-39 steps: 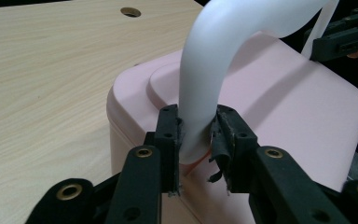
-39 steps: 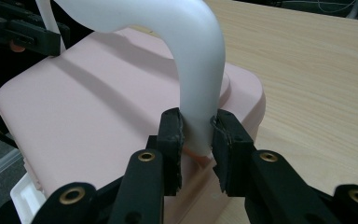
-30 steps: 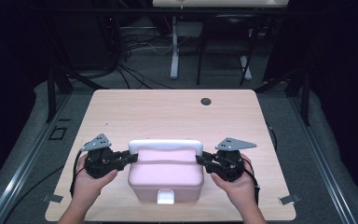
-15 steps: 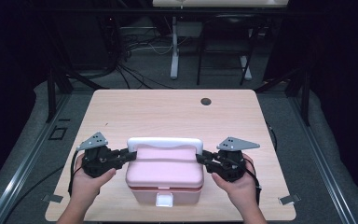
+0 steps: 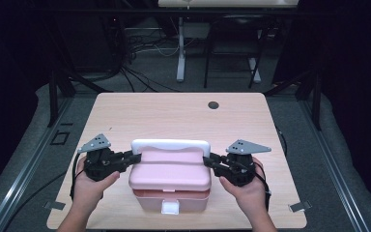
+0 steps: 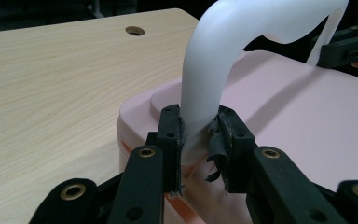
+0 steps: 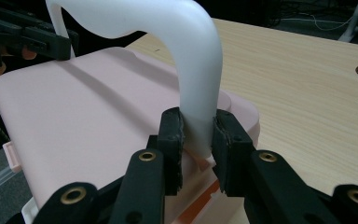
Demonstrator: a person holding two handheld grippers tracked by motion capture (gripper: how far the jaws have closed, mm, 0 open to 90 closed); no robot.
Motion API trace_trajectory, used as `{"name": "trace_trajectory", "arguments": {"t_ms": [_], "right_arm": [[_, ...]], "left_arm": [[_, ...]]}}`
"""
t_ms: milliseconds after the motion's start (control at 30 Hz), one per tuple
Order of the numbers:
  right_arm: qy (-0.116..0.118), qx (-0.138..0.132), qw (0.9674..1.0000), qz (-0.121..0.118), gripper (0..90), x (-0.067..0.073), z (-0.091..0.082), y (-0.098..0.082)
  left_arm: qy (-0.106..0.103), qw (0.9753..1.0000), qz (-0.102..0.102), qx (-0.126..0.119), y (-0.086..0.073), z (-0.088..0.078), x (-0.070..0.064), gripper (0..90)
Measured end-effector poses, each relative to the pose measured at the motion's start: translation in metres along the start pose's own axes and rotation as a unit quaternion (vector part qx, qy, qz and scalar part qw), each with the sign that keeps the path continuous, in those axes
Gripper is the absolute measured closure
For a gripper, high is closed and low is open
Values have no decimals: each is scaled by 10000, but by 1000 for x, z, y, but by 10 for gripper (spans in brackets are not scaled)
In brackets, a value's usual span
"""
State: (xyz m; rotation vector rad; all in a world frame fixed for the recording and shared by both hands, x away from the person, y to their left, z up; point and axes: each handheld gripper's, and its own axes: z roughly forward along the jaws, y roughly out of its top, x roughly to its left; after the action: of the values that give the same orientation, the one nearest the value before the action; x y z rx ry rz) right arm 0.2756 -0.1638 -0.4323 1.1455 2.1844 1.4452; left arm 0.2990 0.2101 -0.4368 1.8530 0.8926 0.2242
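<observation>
A pink lidded box [image 5: 169, 173] with a white front latch [image 5: 170, 207] is at the near middle of the wooden table [image 5: 174, 113]. Its white handle [image 5: 170, 144] stands upright over the lid. My left gripper [image 5: 134, 157] is shut on the handle's left leg [image 6: 200, 93], just above the lid [image 6: 307, 121]. My right gripper [image 5: 207, 159] is shut on the right leg [image 7: 198, 88] in the same way. Each gripper view shows the other gripper far off, the right gripper [image 6: 349, 44] and the left gripper [image 7: 23, 37]. I cannot tell whether the box rests on the table.
A round cable hole [image 5: 213, 105] lies at the table's far right. The far half of the tabletop is bare wood. Beyond the table are dark floor, cables and a table leg [image 5: 180, 48]. The table's front edge is just below the box.
The box and both grippers have shifted very slightly, and the box looks a touch larger in the high view. Both grips on the handle are unchanged.
</observation>
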Motion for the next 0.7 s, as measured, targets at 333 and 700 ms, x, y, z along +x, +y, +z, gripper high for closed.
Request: {"name": "trace_trajectory", "arguments": {"t_ms": [333, 700], "right_arm": [[-25, -141, 9999, 0, 741, 1, -1, 4], [-2, -206, 9998, 76, 742, -1, -2, 4]], "left_arm": [[13, 9999, -52, -90, 1, -2, 0, 724], [94, 9999, -28, -118, -1, -23, -1, 712]]}}
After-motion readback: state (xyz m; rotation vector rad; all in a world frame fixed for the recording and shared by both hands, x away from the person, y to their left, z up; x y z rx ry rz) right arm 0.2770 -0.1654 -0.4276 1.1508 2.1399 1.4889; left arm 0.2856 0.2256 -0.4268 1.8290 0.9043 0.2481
